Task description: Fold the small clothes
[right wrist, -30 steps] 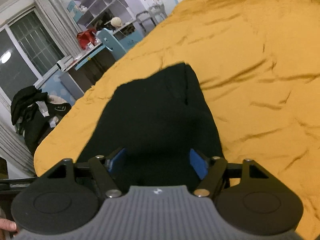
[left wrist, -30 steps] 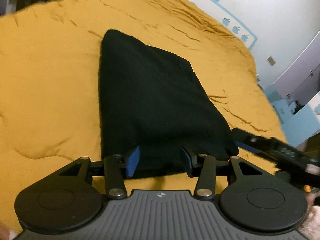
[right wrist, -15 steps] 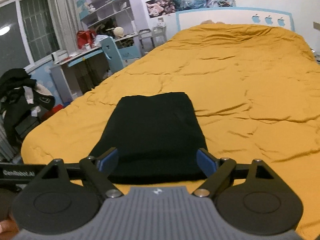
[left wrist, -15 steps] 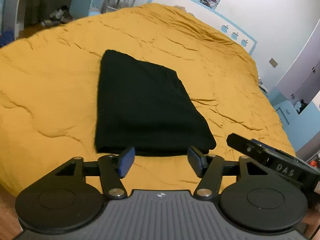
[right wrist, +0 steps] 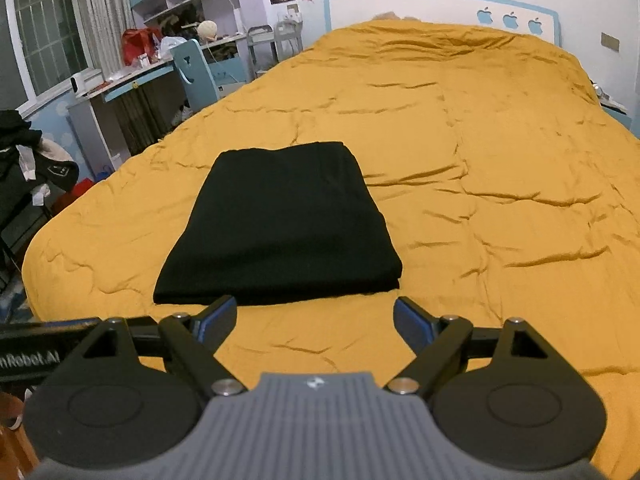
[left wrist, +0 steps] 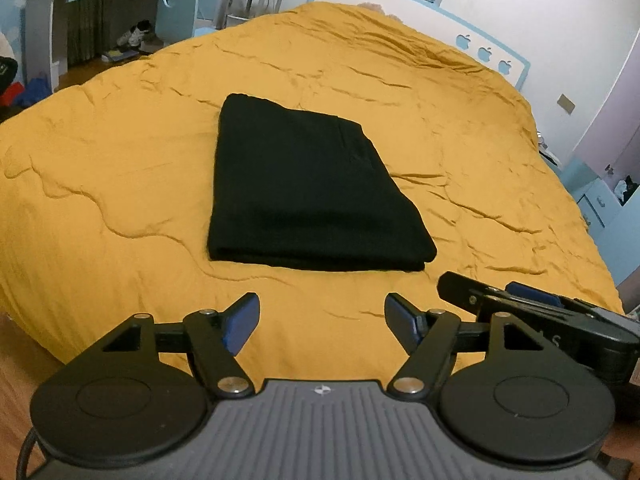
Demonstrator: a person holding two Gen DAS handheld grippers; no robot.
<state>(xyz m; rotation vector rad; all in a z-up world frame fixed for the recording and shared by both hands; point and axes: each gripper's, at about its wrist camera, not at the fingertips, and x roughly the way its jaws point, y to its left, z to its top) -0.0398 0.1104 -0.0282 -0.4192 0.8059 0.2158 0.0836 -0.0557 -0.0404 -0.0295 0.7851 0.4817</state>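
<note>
A black garment [left wrist: 308, 196] lies folded into a neat rectangle on the yellow bedspread [left wrist: 120, 160]. It also shows in the right wrist view as the folded black garment [right wrist: 280, 224]. My left gripper [left wrist: 322, 320] hovers short of its near edge, jaws still opening, with nothing between the blue pads. My right gripper [right wrist: 314, 320] is open just before the garment's near edge, also empty. The right gripper [left wrist: 532, 312] shows at the lower right of the left wrist view.
The bed's near edge [right wrist: 36, 240] drops to a wooden floor [left wrist: 16, 360]. A desk with a blue chair [right wrist: 196, 72] and shelves stands to the left. Dark clothes hang on a rack [right wrist: 24, 168] at the far left. A blue-trimmed headboard [right wrist: 440, 4] closes the far end.
Both grippers let go of the garment's near edge, opened wider and pulled back and up. The folded garment now lies free on the bedspread, farther from the fingers.
</note>
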